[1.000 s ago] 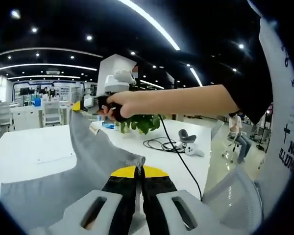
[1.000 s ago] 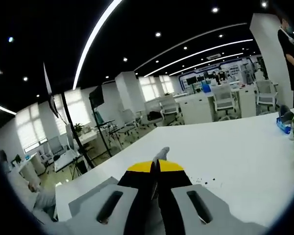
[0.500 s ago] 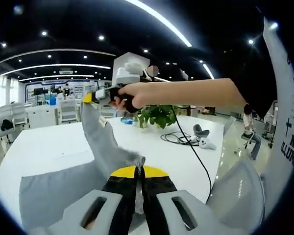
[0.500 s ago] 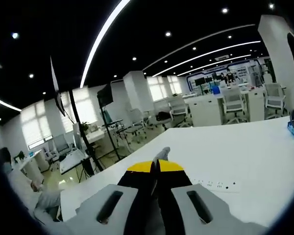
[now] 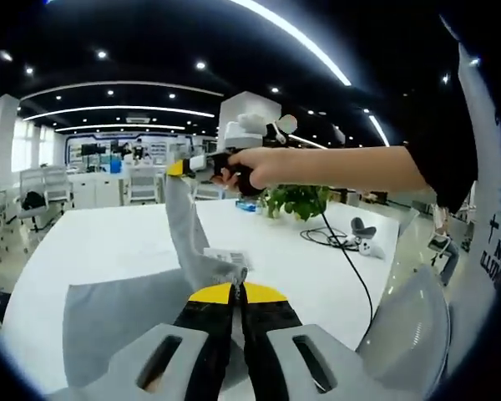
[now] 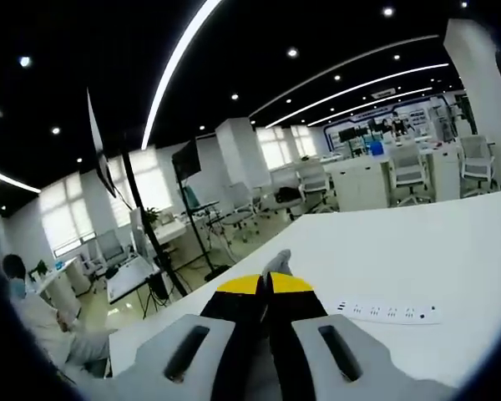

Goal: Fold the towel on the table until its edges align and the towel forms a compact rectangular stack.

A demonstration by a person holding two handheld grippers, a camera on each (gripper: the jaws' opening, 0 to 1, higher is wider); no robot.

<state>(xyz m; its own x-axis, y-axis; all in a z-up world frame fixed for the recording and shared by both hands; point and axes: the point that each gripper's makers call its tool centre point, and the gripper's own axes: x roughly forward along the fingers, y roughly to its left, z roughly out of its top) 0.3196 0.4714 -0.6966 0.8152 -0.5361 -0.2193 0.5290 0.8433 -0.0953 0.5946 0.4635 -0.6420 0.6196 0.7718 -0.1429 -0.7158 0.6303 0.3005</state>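
Towel [image 5: 125,313], grey, pinched at two corners and lifted off the white counter [image 5: 92,246], rest of the cloth draped flat below. Left tongs [image 5: 236,291] clenched on the near corner, beside a white care label [image 5: 227,256]; right tongs [image 5: 177,168] clamped on the far corner, raised well above the counter, a taut ridge of fabric running between the two. Seen along the right tongs [image 6: 267,282], jaws closed on a small tuft of grey cloth. Best done by keeping both corners level and equally tense, carrying them together over the lying half, and lowering onto the opposite edge so hems meet before release. Bare forearm [image 5: 351,167] stretched across from the right, hand [image 5: 255,167] wrapped round the grip. Power strip [image 6: 388,313] lying on the counter beyond; potted plant [image 5: 296,200] and cable [image 5: 338,242] well apart from the towel.
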